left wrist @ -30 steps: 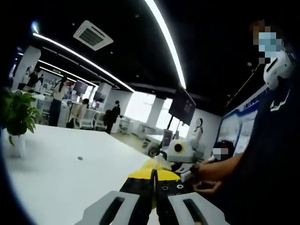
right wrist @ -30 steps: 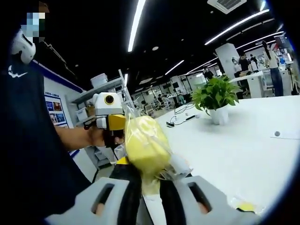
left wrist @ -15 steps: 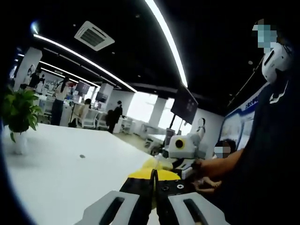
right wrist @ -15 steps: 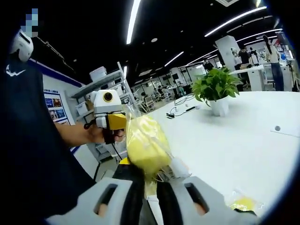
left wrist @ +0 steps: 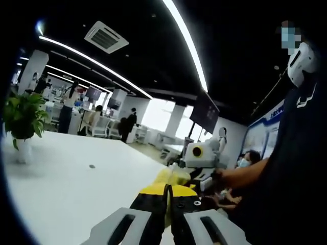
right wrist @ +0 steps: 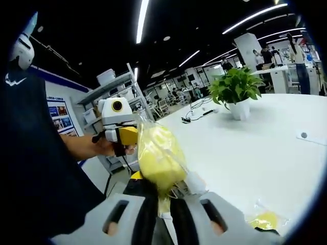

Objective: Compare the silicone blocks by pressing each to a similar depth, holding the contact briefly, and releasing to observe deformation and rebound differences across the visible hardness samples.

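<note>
**Right gripper pinching a bagged yellow block, left one closed on nothing**

Your right gripper (right wrist: 162, 200) has its jaws clamped on a clear plastic bag (right wrist: 176, 176) with a yellow block (right wrist: 159, 155) inside. The bag sticks up from between the jaws, held up off the white table (right wrist: 255, 163). You can see the same bag and block from the left gripper view (left wrist: 171, 177), hanging under the right gripper (left wrist: 200, 162) out in front of you.

Your left gripper (left wrist: 167, 196) has its jaws pressed together with nothing between them. From the right gripper view it sits in your hand (right wrist: 104, 147) just behind the bagged block (right wrist: 118, 133).

A second bag with something yellow in it (right wrist: 263, 220) lies flat on the table near the lower right edge of that view.

Writing: there's a blue wall poster (right wrist: 57, 113), but it's too small and blurry to read. Nothing legible on the bags either.

Also on the table: a potted plant (right wrist: 236, 92) in a white pot, well away from the bags.
</note>
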The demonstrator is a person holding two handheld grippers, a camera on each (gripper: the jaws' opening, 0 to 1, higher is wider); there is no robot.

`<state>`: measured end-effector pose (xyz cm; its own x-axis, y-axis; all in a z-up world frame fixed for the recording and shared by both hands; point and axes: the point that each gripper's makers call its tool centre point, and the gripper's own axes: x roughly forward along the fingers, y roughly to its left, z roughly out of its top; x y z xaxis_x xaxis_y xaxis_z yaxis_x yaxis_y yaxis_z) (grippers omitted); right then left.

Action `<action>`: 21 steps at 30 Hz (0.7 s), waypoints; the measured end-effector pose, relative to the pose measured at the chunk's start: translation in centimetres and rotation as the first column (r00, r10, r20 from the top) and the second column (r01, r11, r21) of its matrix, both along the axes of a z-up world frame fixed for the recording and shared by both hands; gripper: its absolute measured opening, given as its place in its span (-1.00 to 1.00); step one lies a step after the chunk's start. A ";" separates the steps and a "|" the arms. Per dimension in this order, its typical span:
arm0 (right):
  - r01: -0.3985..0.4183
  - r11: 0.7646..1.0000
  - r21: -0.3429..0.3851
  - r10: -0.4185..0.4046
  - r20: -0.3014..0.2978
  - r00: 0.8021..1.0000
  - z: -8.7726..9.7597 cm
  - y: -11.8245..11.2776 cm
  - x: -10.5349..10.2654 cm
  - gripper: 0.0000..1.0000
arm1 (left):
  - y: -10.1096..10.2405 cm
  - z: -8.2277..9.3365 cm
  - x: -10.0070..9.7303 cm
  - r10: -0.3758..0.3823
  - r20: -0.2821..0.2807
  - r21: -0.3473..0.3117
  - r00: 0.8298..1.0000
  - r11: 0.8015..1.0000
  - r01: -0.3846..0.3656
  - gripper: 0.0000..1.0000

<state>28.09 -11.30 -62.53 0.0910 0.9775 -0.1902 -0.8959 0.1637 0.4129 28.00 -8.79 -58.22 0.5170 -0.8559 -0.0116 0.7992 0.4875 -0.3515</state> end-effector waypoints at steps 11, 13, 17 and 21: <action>-0.012 1.000 -0.008 0.012 -0.020 1.000 0.0 0.2 -0.4 -0.93 | 0.2 0.0 -0.3 -0.008 0.003 0.004 1.000 1.000 0.008 -1.00; -0.015 1.000 -0.011 0.015 -0.022 1.000 -0.1 0.2 -0.6 -0.93 | 0.2 0.0 -0.4 -0.011 0.001 0.003 1.000 1.000 0.011 -1.00; -0.018 1.000 -0.013 0.018 -0.031 0.999 -0.1 0.1 -0.7 -0.93 | 0.0 0.0 -0.5 -0.011 0.015 0.015 1.000 1.000 0.011 -1.00; -0.032 0.999 -0.018 0.031 -0.037 0.999 -0.2 0.1 -1.0 -0.93 | 0.2 -0.2 -0.8 -0.032 -0.009 0.007 0.999 0.999 0.032 -1.00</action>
